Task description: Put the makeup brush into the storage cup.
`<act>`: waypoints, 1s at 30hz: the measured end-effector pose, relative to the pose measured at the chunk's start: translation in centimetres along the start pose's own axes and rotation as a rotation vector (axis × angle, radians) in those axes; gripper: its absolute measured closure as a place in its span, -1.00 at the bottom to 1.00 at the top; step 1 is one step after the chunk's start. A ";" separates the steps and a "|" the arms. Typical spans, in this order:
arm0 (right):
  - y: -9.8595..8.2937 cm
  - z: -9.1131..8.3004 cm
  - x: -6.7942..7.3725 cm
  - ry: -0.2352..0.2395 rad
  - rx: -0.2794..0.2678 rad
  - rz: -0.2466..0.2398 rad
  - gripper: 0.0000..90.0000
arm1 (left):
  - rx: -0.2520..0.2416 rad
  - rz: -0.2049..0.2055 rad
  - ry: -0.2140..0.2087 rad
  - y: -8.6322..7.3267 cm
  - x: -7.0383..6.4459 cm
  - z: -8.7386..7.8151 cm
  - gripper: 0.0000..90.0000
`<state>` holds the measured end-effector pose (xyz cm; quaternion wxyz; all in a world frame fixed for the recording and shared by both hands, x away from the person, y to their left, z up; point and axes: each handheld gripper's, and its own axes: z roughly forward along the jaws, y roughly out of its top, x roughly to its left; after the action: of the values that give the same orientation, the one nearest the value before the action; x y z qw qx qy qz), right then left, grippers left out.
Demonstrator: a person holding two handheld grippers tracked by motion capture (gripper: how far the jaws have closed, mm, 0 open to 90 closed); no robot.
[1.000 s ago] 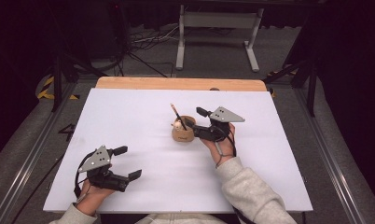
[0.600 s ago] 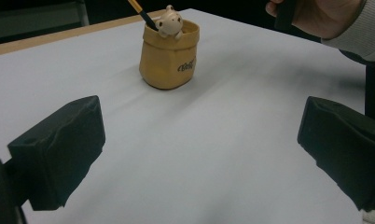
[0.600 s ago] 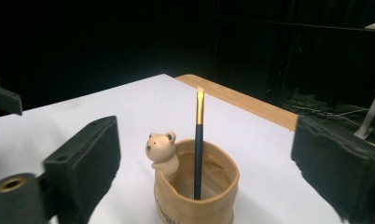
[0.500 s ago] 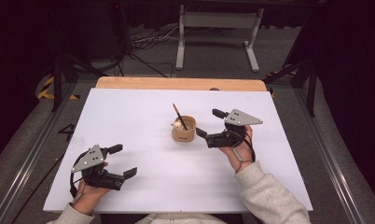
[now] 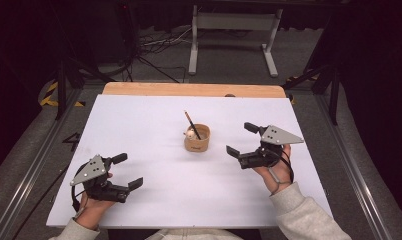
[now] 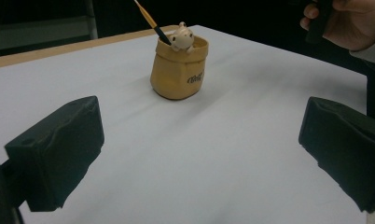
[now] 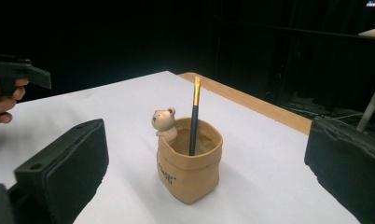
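A tan pouch-shaped cup (image 5: 197, 139) stands upright near the middle of the white table (image 5: 154, 120), a small bear figure on its rim and a dark paintbrush (image 7: 194, 116) leaning inside. The right hand-held gripper (image 5: 245, 140) sits near the cup's right, jaws wide, holding nothing. The left hand-held gripper (image 5: 127, 171) rests well apart at the near left, also wide and empty.

Overhead view faces forward; both gripper views share the holder (image 6: 178, 68).
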<state>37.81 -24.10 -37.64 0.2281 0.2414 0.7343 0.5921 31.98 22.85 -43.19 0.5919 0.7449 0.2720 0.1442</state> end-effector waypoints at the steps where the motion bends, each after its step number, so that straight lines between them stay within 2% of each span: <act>1: 0.0 0.0 0.0 0.000 0.000 0.000 -1.00 | -0.007 0.001 -0.001 0.0 0.0 -0.1 -0.98; 4: -0.4 -1.0 0.0 0.006 -0.001 -0.014 -1.00 | -0.031 -0.011 0.006 -0.1 0.0 -0.3 -0.99; 7: -0.6 -1.7 -0.1 0.005 0.000 -0.004 -1.00 | -0.047 -0.018 0.007 -0.4 0.0 -0.3 -0.99; 8: -0.7 -1.9 -0.2 0.005 0.001 0.001 -1.00 | -0.053 -0.020 0.021 -0.5 0.0 -0.3 -1.00; 12: -1.5 -2.9 -0.4 -0.009 0.008 0.004 -1.00 | -0.068 -0.002 0.049 -0.6 0.0 -0.4 -1.00; 16: -2.1 -3.4 -0.3 -0.015 0.003 -0.009 -1.00 | -0.065 0.005 0.038 -0.8 0.2 -0.4 -1.00; 20: -2.8 -4.1 -0.1 -0.010 0.011 -0.021 -1.00 | -0.066 0.008 0.045 -1.1 0.5 -0.3 -1.00; 23: -3.1 -4.3 -0.1 -0.009 0.018 -0.027 -1.00 | -0.083 0.002 0.038 -1.2 0.7 -0.5 -0.99; 30: -4.3 -5.0 -0.2 -0.009 0.019 -0.008 -1.00 | -0.092 -0.006 0.049 -1.5 1.1 -0.4 -0.99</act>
<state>34.47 -28.78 -40.83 0.2313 0.2433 0.7398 0.5831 32.29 24.06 -44.69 0.6192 0.7122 0.2818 0.1731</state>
